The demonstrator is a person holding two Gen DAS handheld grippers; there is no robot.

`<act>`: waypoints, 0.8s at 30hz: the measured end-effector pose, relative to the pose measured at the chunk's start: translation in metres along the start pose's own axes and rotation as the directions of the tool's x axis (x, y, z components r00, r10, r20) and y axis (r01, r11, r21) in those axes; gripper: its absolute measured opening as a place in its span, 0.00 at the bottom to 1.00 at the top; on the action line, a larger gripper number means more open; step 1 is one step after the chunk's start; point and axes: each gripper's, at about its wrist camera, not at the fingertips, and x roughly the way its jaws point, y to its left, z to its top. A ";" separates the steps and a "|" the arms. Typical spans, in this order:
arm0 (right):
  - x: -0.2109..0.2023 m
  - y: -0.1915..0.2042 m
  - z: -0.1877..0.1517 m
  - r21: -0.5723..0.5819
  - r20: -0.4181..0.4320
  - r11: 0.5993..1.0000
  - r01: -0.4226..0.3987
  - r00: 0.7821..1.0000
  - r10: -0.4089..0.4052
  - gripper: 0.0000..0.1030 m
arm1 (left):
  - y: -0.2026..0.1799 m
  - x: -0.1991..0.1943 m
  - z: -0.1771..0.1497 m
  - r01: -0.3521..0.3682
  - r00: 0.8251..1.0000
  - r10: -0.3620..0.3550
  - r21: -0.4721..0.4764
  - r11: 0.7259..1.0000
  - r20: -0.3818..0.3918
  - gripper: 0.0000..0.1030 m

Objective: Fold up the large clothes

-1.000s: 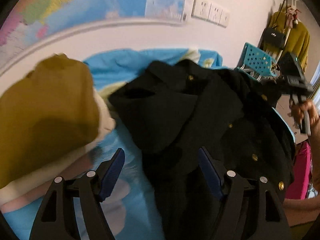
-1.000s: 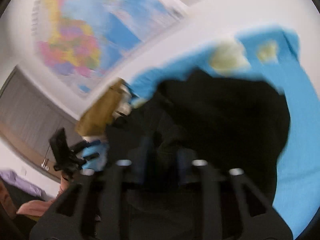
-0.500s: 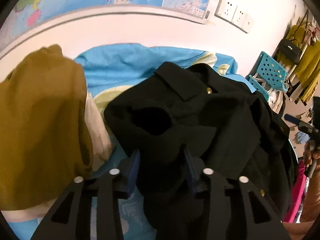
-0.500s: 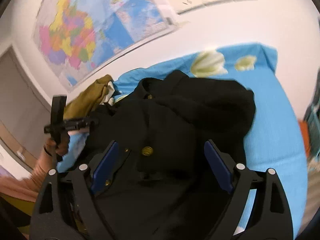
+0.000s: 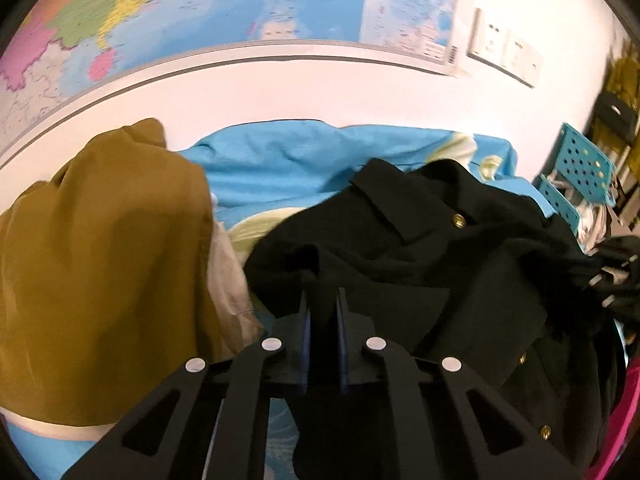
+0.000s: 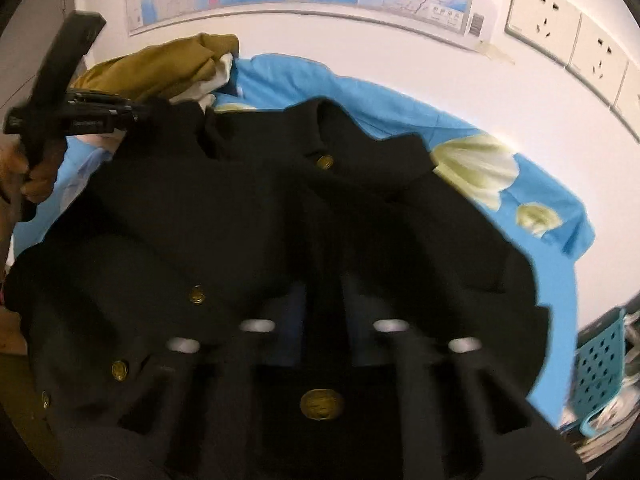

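We are counting one black coat point(image 5: 420, 264) with gold buttons, one mustard garment point(image 5: 100, 264) heaped at the far left over a pale one, one blue flowered sheet point(image 5: 288, 168) beneath everything, and two grippers. Our left gripper point(image 5: 322, 308) is clenching a fold of the coat's near-left edge, its blue pads almost together on the cloth. Our right gripper point(image 6: 322, 300) is closing, jaws nearly together with black fabric between them, though the blur is keeping us from judging the pinch exactly. The coat is lying rumpled across the middle of the sheet, collar toward the far wall, front flaps bunching, five buttons showing in the right wrist view.
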 end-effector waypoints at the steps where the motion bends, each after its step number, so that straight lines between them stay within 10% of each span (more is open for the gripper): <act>1: -0.018 -0.005 0.003 -0.003 0.040 1.000 0.002 0.999 -0.002 0.12 | 0.002 -0.001 0.000 -0.031 0.999 0.031 -0.003 1.000 0.014 0.08; 5: -0.085 -0.006 -0.006 -0.086 0.148 0.996 -0.031 0.988 0.043 0.12 | 0.012 0.000 -0.003 -0.042 0.999 0.043 -0.042 0.998 0.030 0.08; 10: -0.057 0.011 -0.060 -0.122 -0.071 0.992 -0.007 0.997 -0.001 0.50 | 0.011 0.008 -0.018 -0.046 0.999 0.046 -0.008 0.999 0.004 0.11; 15: -0.069 -0.034 -0.107 0.233 0.055 0.960 -0.153 0.988 0.144 0.74 | 0.014 -0.007 -0.023 -0.012 1.000 0.013 -0.016 1.000 0.014 0.39; 20: -0.060 -0.072 -0.128 0.477 0.131 0.861 -0.180 0.983 0.133 0.75 | -0.013 -0.019 -0.025 -0.007 0.999 0.003 0.104 0.995 0.032 0.66; 24: -0.028 -0.065 -0.113 0.468 0.075 0.864 -0.186 0.982 0.171 0.34 | -0.027 0.001 -0.027 -0.018 1.000 0.020 0.142 0.990 -0.018 0.65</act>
